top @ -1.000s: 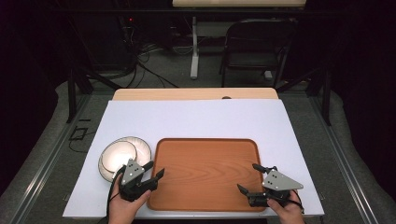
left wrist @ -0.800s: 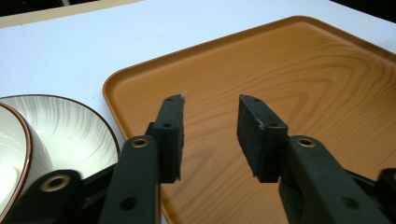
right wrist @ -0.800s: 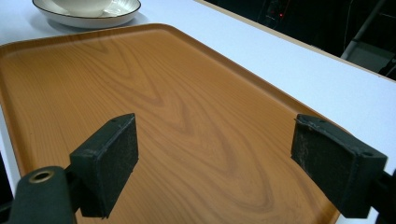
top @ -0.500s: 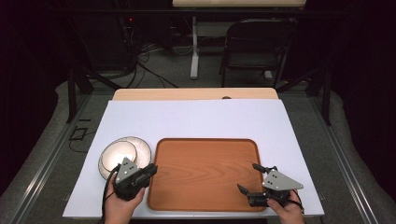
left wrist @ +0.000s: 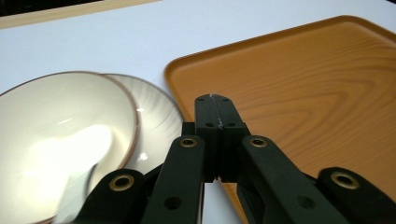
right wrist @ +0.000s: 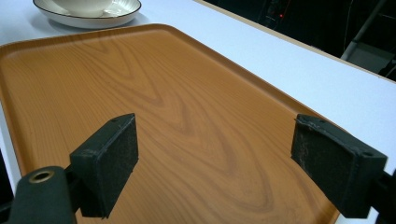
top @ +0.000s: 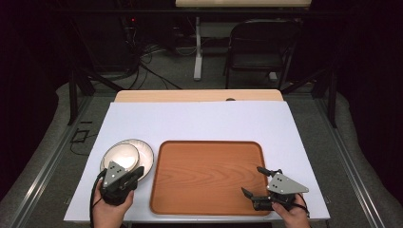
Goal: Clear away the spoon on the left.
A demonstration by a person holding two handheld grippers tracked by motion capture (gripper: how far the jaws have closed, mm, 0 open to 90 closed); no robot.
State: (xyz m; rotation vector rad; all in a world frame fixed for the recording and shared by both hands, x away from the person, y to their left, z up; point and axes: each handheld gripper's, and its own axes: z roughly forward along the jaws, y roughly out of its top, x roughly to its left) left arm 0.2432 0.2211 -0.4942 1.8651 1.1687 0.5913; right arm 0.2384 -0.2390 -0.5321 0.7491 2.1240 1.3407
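A cream bowl [top: 121, 156] sits in a white plate [top: 144, 157] with a dark rim, left of a wooden tray [top: 209, 175]. My left gripper [top: 138, 172] hovers at the plate's near edge, between plate and tray. Its jaws have just been closing; in the left gripper view my left gripper [left wrist: 215, 100] has its pads pressed together with nothing between them, the bowl [left wrist: 60, 121] and plate [left wrist: 156, 112] lying to their left and the tray [left wrist: 303, 93] to their right. My right gripper [top: 252, 180] stands open over the tray's near right corner, and the right gripper view shows my right gripper [right wrist: 215, 163] wide over bare tray [right wrist: 163, 93].
A white sheet [top: 199, 118] covers the table, whose wooden far edge [top: 199, 95] shows behind it. A dark folding chair [top: 261, 42] and cables stand on the floor beyond. The plate [right wrist: 88, 16] with the bowl lies far off in the right gripper view.
My left gripper went from open to shut and shifted left, off the tray's edge toward the plate. The right gripper has kept still.
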